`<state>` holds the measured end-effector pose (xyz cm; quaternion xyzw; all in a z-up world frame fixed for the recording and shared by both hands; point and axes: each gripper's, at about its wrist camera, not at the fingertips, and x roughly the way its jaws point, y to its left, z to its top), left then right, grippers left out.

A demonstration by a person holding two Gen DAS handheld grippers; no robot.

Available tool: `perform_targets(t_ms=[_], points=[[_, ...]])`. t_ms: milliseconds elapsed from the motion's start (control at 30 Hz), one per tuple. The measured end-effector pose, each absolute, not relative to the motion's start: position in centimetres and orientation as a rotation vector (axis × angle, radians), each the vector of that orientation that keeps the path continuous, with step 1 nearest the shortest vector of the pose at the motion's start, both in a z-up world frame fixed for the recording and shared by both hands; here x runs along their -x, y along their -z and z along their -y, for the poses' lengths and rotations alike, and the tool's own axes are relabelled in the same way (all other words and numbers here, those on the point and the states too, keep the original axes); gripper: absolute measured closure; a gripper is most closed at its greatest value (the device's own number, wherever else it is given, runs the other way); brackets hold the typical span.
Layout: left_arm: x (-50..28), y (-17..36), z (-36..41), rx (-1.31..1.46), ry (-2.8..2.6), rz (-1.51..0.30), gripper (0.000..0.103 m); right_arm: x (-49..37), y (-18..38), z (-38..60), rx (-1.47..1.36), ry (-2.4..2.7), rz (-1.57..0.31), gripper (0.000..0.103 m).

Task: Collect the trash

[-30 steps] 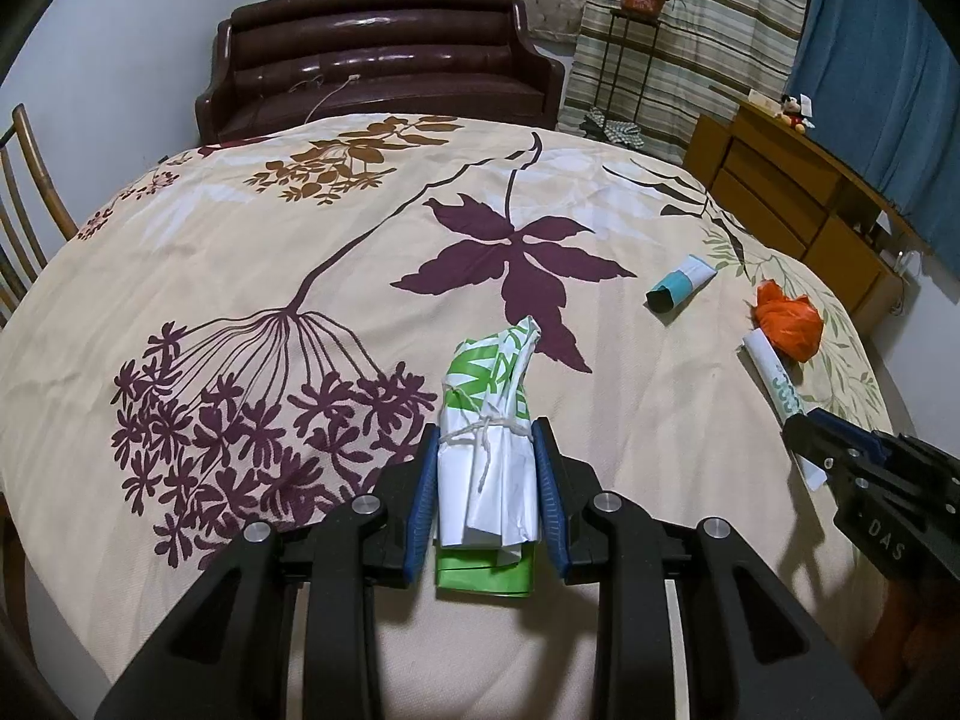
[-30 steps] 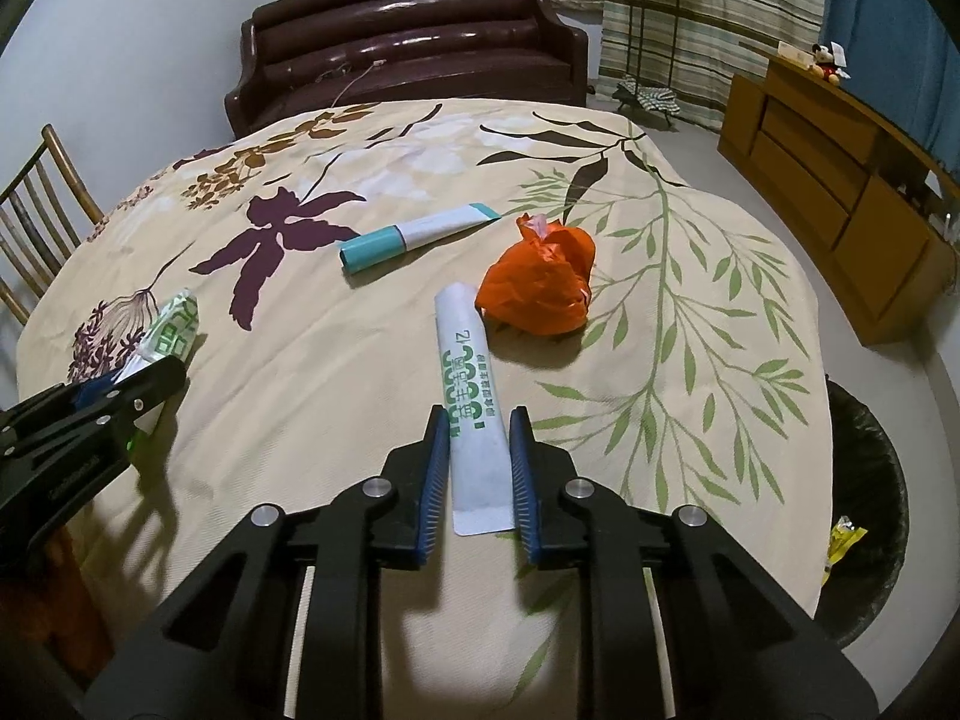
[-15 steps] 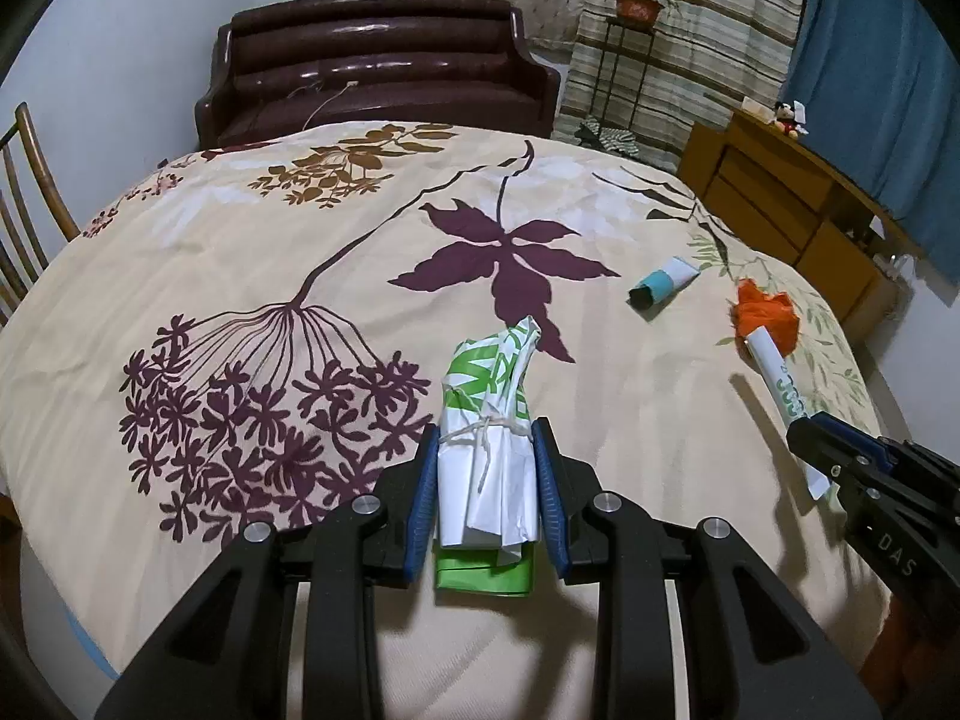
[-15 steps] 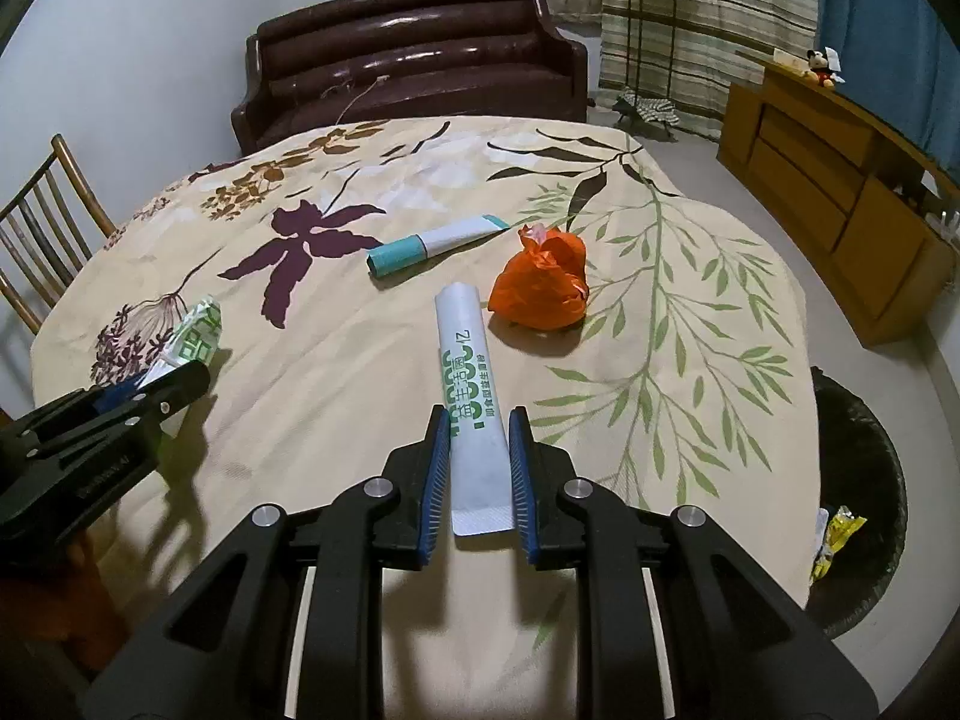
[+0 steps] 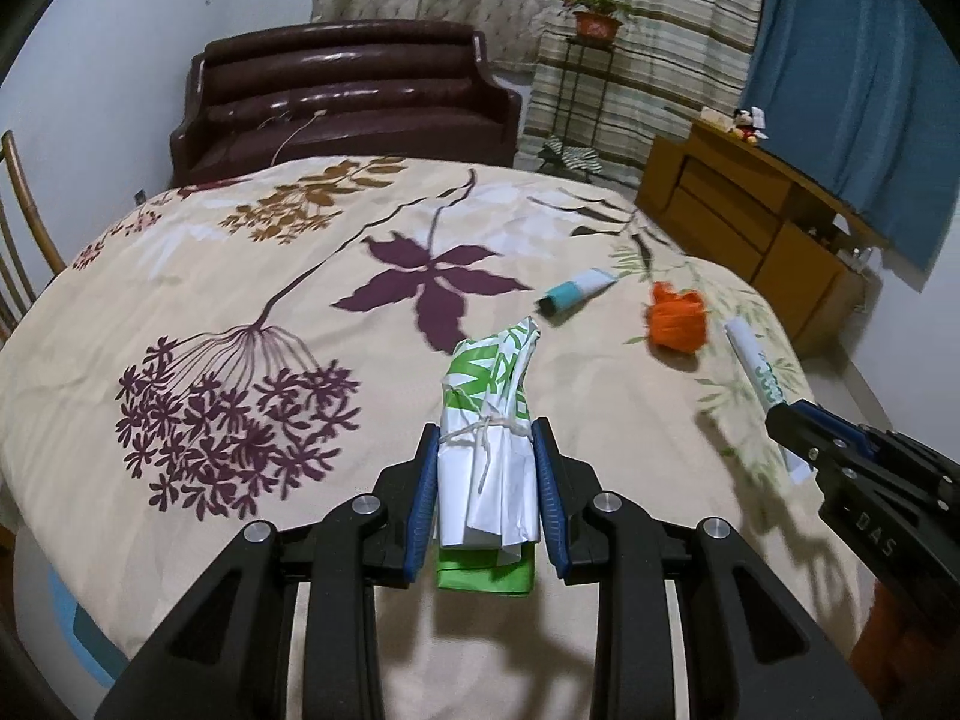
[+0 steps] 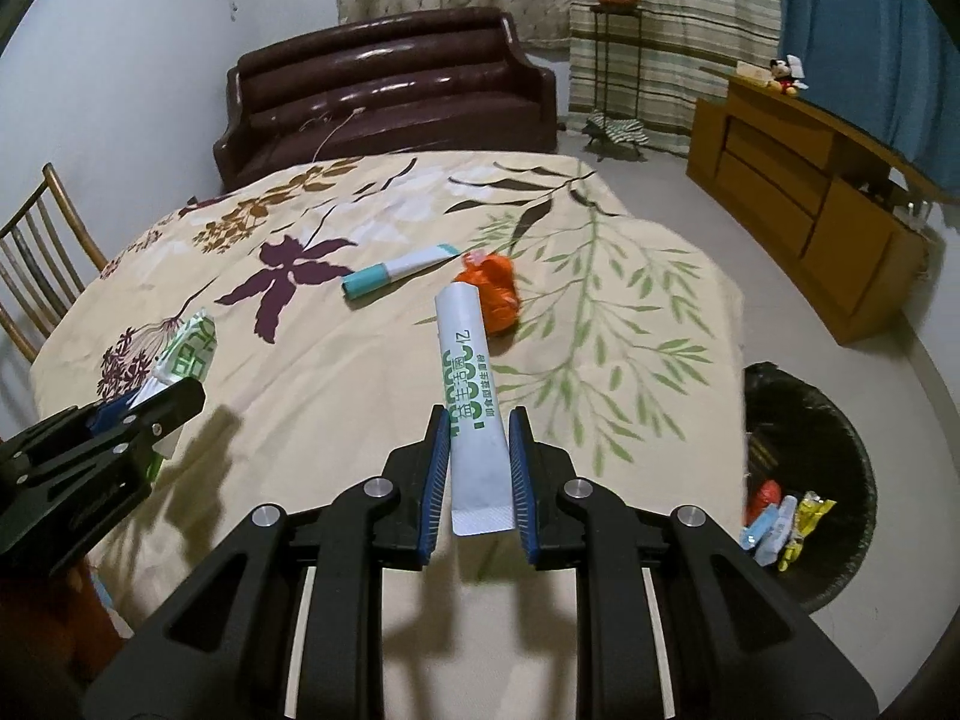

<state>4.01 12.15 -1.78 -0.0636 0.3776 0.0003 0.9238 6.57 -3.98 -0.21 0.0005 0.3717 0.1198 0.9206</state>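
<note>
The white sachet (image 6: 472,396) between the right jaws is showing green Chinese print and "12"; "DAS" is showing on the right gripper (image 5: 870,540).

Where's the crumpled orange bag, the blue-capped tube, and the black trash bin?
Crumpled orange plastic bag (image 5: 677,323), left wrist view, middle of its bunched body.
White tube with teal-blue cap (image 6: 365,286), right wrist view, on the cap.
Round black trash bin (image 6: 840,420), right wrist view, inner wall.

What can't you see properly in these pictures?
- Trash bin: right wrist view, its near side runs under the right tool and the picture's dark edge.
- Wrappers in the bin: too small to name.
- White sachet: left wrist view, blurred, its lower end behind the right tool.
- Green-and-white bag: right wrist view, partly behind the left tool.
</note>
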Motion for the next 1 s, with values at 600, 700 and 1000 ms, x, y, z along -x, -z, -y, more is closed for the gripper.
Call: perform_targets(t_ms=[600, 700, 1000], points=[[-3.2, 0.2, -3.1, 0.048, 0.148, -0.723, 0.072, -4.5, -1.0, 13.3, -0.087, -0.099, -0.703, 0.083], [-3.3, 0.1, -1.3, 0.030, 0.174, -0.720, 0.072, -4.4, -1.0, 15.0, -0.104, -0.071, -0.697, 0.083], [-4.2, 0.4, 3.5, -0.009, 0.241, -0.723, 0.072, -4.1, -0.6, 20.1, -0.154, 0.013, -0.685, 0.083]])
